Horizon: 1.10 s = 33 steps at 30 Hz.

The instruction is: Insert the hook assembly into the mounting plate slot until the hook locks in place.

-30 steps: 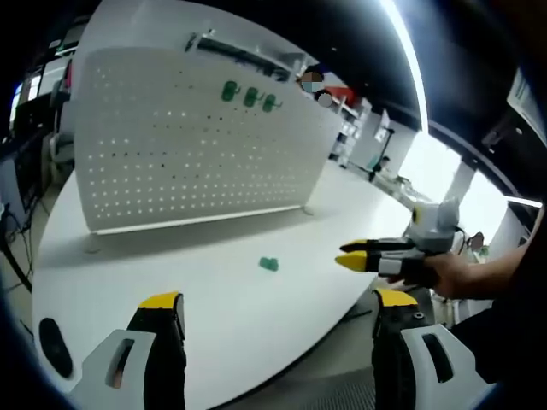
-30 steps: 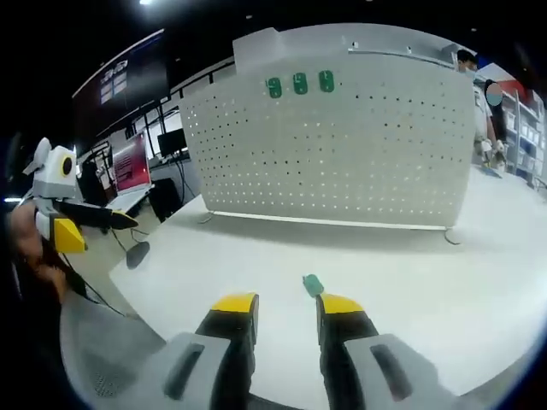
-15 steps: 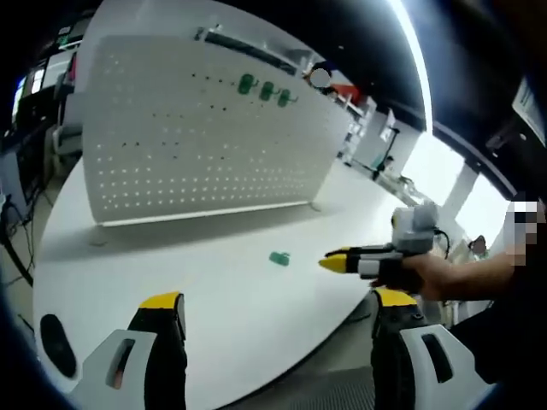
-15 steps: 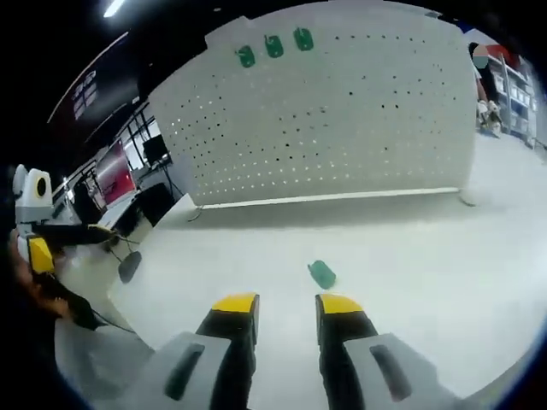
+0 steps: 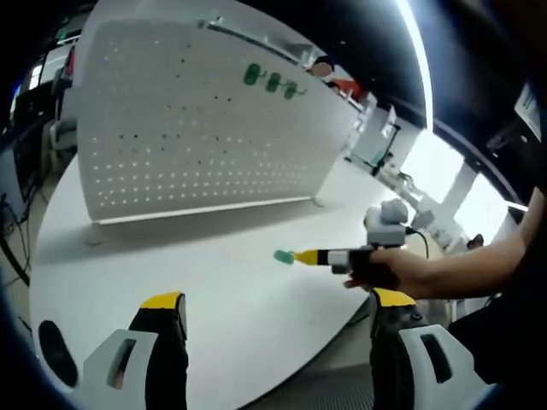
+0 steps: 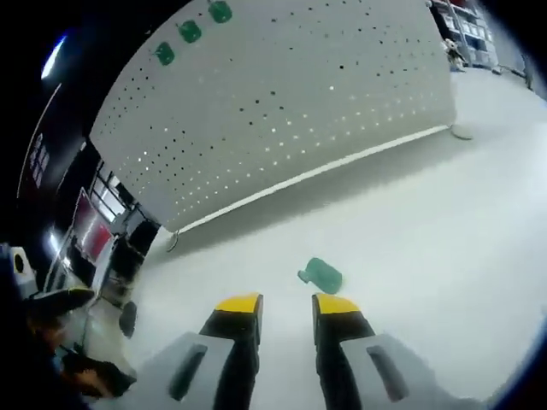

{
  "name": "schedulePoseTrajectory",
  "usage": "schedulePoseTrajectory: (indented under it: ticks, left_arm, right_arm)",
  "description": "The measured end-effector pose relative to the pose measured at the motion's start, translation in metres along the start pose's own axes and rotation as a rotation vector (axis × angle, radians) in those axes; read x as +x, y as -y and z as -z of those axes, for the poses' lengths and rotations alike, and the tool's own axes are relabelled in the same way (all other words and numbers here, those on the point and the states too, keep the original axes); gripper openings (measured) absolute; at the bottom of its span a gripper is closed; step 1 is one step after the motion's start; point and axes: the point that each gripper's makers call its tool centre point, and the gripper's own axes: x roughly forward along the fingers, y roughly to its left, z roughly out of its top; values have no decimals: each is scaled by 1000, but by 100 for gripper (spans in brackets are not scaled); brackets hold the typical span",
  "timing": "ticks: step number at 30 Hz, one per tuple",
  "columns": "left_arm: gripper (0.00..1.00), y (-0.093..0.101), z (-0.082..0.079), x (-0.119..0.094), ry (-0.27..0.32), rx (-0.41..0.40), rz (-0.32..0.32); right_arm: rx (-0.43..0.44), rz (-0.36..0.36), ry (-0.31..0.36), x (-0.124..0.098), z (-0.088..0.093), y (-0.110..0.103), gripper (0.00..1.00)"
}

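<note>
The right gripper [image 5: 301, 256] has closed in on the green hook assembly [image 6: 322, 275] since a second ago, its yellow tips now just beside the piece where it lies loose on the white table [image 6: 444, 231]. Its jaws stand slightly parted with nothing between them. The left gripper [image 5: 278, 312] hangs back at the table's near edge, jaws spread wide and empty.

To take the piece well, I'd say the jaws should straddle its body squarely and leave the hooked end free for the white pegboard [image 5: 188, 128], which stands upright well behind. Three green hooks [image 5: 272, 82] already sit near the board's top edge.

The piece is small; I cannot tell which way its hook faces, nor pick out the intended slot.
</note>
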Motion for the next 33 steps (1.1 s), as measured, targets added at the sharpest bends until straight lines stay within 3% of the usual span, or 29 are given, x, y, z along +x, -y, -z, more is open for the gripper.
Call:
schedulePoseTrajectory:
  ticks: [5,11,16,23,33]
  left_arm:
    - [90,-3,-1,4,-5,-2,1]
    - [90,-7,0,7,-12,-2,-3]
    - [89,-8,2,8,-13,-8,-4]
    - [89,-11,3,8,-16,-11,-10]
    - [88,-8,7,11,-20,-17,-4]
  right_arm:
    - [154,21,9,11,2,2,20]
    - [369,76,55,21,-7,12,20]
    - [414,123,66,26,-10,18,19]
    - [355,174,52,26,-12,28,13]
    - [224,174,6,20,-10,36,6]
